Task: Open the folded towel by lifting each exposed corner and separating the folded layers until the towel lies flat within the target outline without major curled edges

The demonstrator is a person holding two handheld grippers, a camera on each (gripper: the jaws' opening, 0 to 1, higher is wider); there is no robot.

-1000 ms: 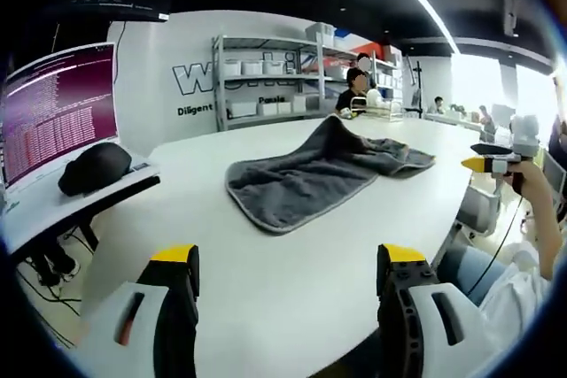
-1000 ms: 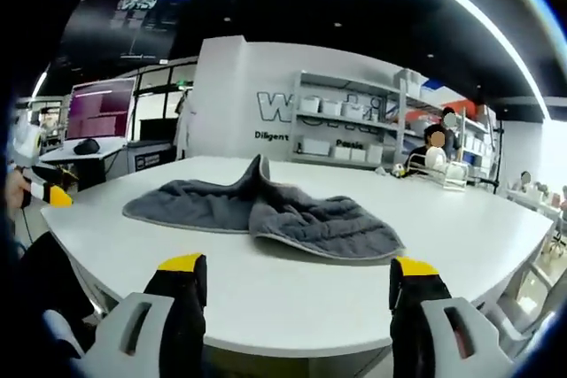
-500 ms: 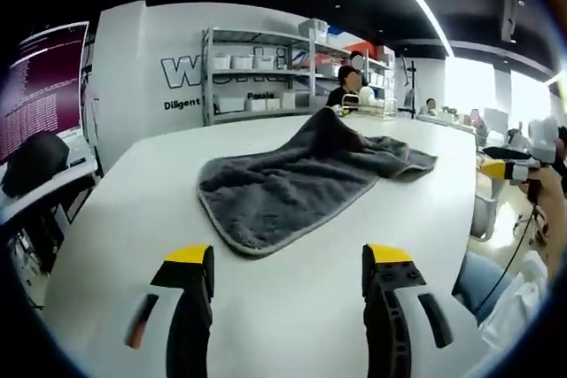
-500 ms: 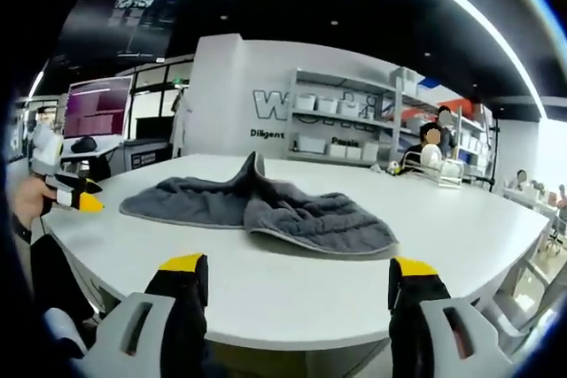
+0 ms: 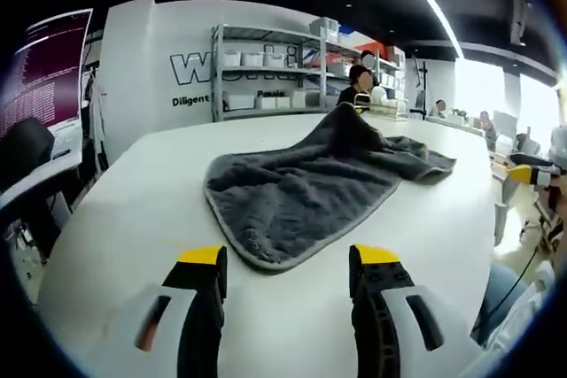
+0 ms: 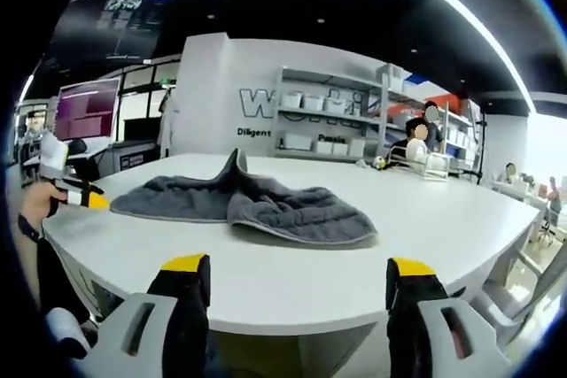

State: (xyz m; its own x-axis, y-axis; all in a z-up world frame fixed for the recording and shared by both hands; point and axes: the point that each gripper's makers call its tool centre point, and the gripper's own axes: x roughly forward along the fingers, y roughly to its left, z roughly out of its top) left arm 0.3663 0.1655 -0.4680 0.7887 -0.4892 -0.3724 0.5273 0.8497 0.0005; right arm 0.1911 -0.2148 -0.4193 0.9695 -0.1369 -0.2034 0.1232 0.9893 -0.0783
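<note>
Your left gripper (image 5: 289,258) has its jaws apart and holds nothing; it hovers over the white table (image 5: 133,219), with the near rounded corner of the grey towel (image 5: 306,183) just beyond the yellow tips. Your right gripper (image 6: 288,265) is also apart and empty, near the table edge, well apart from the towel (image 6: 257,205). The towel lies crumpled on the table with one fold raised in a peak. Behind stand shelves (image 5: 266,77) and a monitor (image 6: 87,108).
</note>
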